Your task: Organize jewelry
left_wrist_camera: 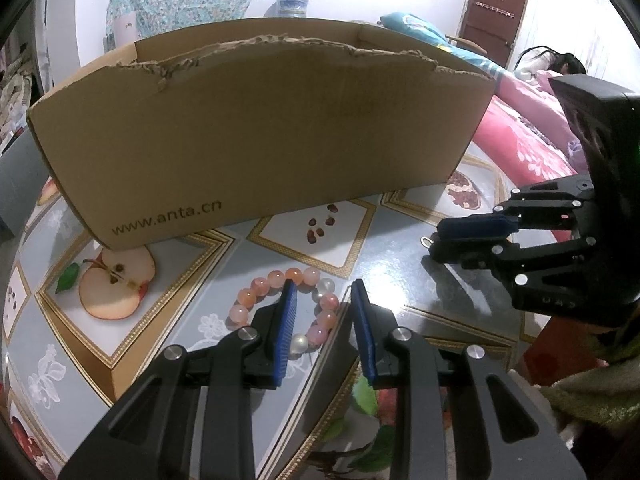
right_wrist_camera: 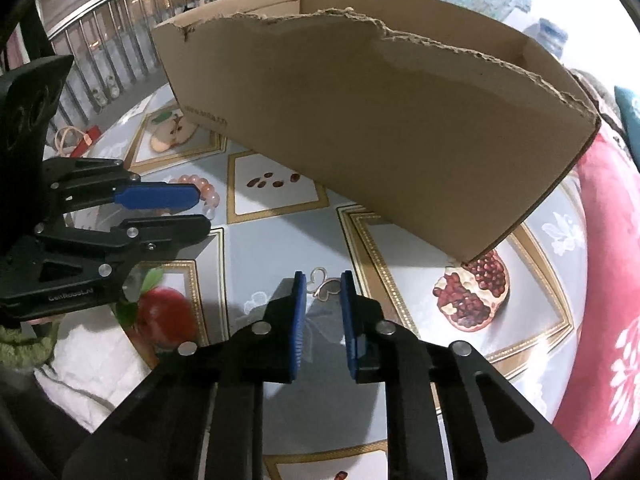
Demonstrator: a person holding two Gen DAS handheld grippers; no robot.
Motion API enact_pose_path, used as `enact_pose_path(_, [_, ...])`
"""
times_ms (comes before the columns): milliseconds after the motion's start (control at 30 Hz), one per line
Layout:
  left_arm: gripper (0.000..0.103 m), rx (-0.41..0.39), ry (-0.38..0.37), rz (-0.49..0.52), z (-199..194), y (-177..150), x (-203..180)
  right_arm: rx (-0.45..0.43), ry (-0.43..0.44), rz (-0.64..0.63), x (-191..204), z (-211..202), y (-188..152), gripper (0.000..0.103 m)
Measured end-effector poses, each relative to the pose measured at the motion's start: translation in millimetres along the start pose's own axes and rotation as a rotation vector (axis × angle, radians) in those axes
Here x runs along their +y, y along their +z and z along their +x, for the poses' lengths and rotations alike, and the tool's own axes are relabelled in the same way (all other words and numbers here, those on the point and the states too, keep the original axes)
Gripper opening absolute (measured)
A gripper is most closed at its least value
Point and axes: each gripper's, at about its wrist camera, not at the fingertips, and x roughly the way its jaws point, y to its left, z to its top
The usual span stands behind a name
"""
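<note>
Here, left to right. Far left, an apple-slice print on the tablecloth (left_wrist_camera: pixel 400 280), pure decoration. Next, the pink bead bracelet (left_wrist_camera: pixel 276 280) lies flat on the cloth in front of the cardboard box (left_wrist_camera: pixel 260 132), its ring open to view. The left gripper (left_wrist_camera: pixel 324 292) comes down steeply over it; one blue pad sits inside the ring, the other outside, so the right side of the bead loop passes between the jaws. The jaws stand part open and I see no pad pressing a bead, so nothing is gripped yet. My guess: it straddles the loop so a close would pinch one strand and lift it.

The box stands behind both pieces, top flaps torn off, mouth open upward, likely the drop spot for the jewelry. Its near wall reads "www.anta.cn". The inside is hidden from both views.

Further right, a small gold wire piece, heart- or butterfly-shaped, probably an earring (right_wrist_camera: pixel 322 286), lies on the cloth. The right gripper (right_wrist_camera: pixel 323 284) tilts down over it with a narrow gap, the piece just at the fingertips; whether the pads touch it I cannot tell, and it looks flat on the table, not lifted. The left tool's body bears small lettering, too blurred to read. Far right, a pomegranate print.
</note>
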Motion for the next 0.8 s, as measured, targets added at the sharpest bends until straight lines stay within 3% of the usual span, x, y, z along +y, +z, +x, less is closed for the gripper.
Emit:
enact_pose_path(633, [0.027,0.029,-0.037,0.037,-5,2,7,0.127,0.019,0.027,-2,15,19,0.015])
enact_pose_path(800, [0.015,0.029,0.005,0.079,-4,2,2,0.132,0.044,0.068,-6,19,22,0.014])
